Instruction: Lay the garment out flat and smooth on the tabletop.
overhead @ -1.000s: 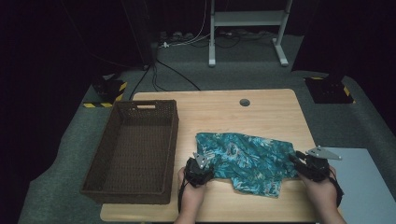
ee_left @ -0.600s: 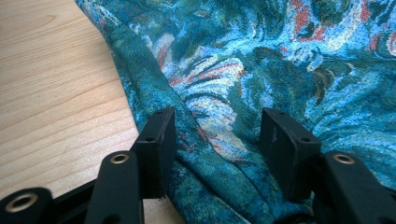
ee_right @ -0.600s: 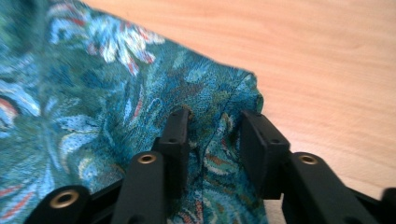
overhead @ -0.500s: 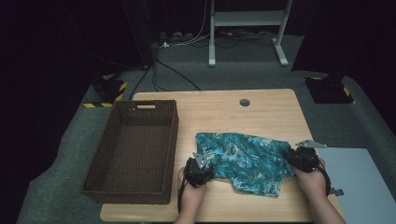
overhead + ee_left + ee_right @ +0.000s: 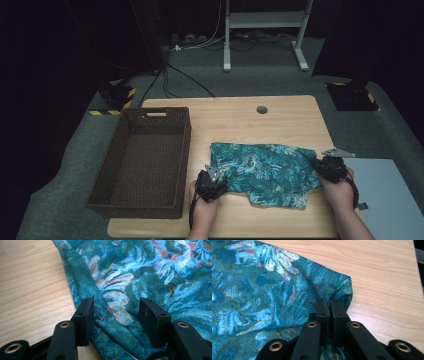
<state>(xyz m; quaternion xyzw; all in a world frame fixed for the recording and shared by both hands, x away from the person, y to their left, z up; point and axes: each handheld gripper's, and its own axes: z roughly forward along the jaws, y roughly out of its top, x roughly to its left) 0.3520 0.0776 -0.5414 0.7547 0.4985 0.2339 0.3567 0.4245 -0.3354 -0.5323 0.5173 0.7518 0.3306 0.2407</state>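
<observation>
Two grippers work at a patterned cloth that lies spread on the near half of a pale wooden table, just right of a dark woven basket. That basket is a deep rectangular tray of brown wicker with a slot handle in its far wall; its inside is dim in the high view, and its weave is hard to read there. Next comes the left gripper, at the cloth's near-left edge. In the left gripper view its jaws stand wide apart, one on each side of a raised fold of the fabric, clamping nothing; the fold's lower end runs out of sight under the jaw mounts. The cloth is thin and slightly pebbled, teal with pale blue leaf shapes and small red flecks, and it wrinkles softly across the middle. Farther right, the right gripper sits at the cloth's right corner, its jaws pressed together on the pinched corner; the bit of fabric between them is hidden. Beyond the table's right edge lies a flat grey panel, cut off by the picture's lower border.
</observation>
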